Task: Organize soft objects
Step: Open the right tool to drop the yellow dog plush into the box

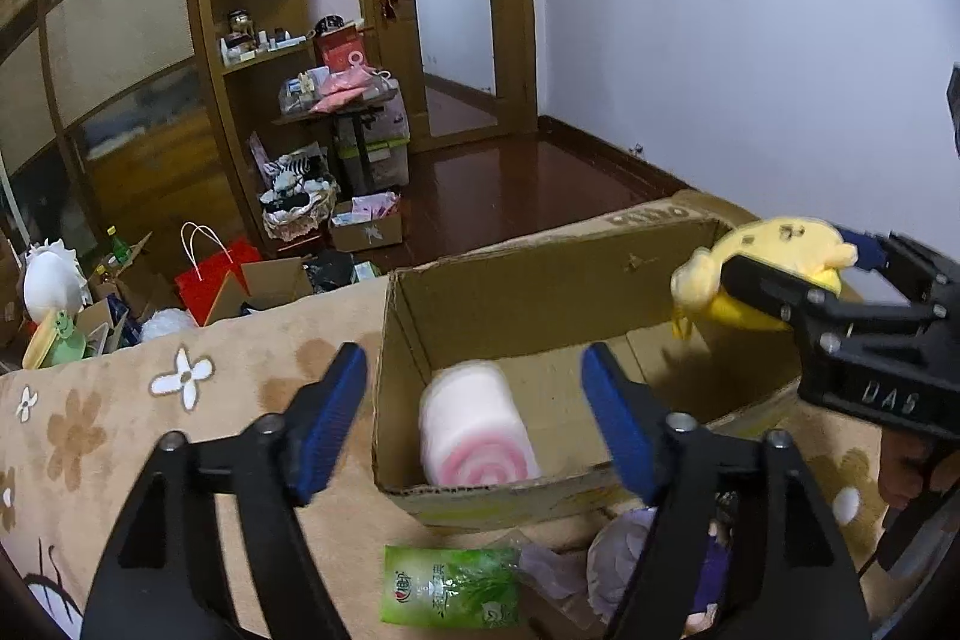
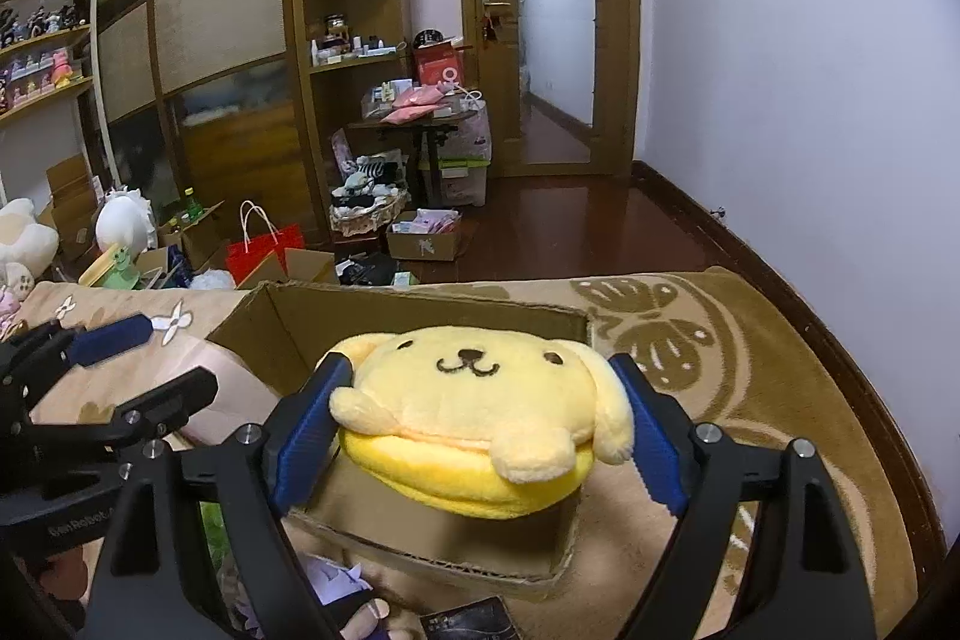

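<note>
An open cardboard box [image 1: 540, 268] stands on a beige flowered blanket [image 1: 150, 430]. Inside it, at the near left, lies a pink and white rolled towel [image 1: 474, 430], slightly blurred. My left gripper [image 1: 474, 370] hangs open over that roll, with nothing between its blue pads. A yellow plush dog [image 2: 474, 418] sits in my right gripper [image 2: 480, 400], a pad pressed against each of its sides. In the left wrist view that plush [image 1: 774, 244] is held in the air over the box's far right corner. The left gripper [image 2: 150, 364] shows at the left of the right wrist view.
A green packet [image 1: 450, 586] and a pale purple soft item [image 1: 624, 562] lie on the blanket just in front of the box. Past the blanket's far edge the floor holds a red paper bag [image 1: 216, 274], boxes and baskets. A white wall runs along the right.
</note>
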Available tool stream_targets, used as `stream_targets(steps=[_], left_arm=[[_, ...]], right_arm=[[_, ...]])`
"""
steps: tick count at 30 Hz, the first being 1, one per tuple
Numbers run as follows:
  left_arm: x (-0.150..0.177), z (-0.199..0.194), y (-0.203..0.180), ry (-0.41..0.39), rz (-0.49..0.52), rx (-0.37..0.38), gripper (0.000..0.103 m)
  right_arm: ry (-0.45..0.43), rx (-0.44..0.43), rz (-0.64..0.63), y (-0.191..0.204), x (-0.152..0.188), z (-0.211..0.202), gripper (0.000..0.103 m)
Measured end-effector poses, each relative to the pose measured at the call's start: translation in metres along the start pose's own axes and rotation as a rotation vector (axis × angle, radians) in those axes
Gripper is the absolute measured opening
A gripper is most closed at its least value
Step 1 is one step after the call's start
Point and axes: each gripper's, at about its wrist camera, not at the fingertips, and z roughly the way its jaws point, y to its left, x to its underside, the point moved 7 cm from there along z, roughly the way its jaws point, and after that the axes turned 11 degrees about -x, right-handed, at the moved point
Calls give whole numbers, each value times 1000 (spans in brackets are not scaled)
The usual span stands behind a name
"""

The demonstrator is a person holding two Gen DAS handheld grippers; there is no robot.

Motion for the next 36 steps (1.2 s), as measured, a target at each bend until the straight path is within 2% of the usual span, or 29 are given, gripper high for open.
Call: stream_targets(steps=[3,6,22,28,36], left_arm=[[2,2,3,15,-3,-1,79],[6,3,6,36,-6,-7,79],[19,-28,43,121,-57,-12,85],[36,-49,62,190,-84,-20,86],[54,-78,69,248,-75,-13,87]], right_arm=[[6,-7,4,1,1,-1,91],[2,-31,27,1,1,-4,103],[-35,1,31,14,7,-55,103],[-27,17,56,19,14,-77,103],[3,12,52,27,33,-100,103]])
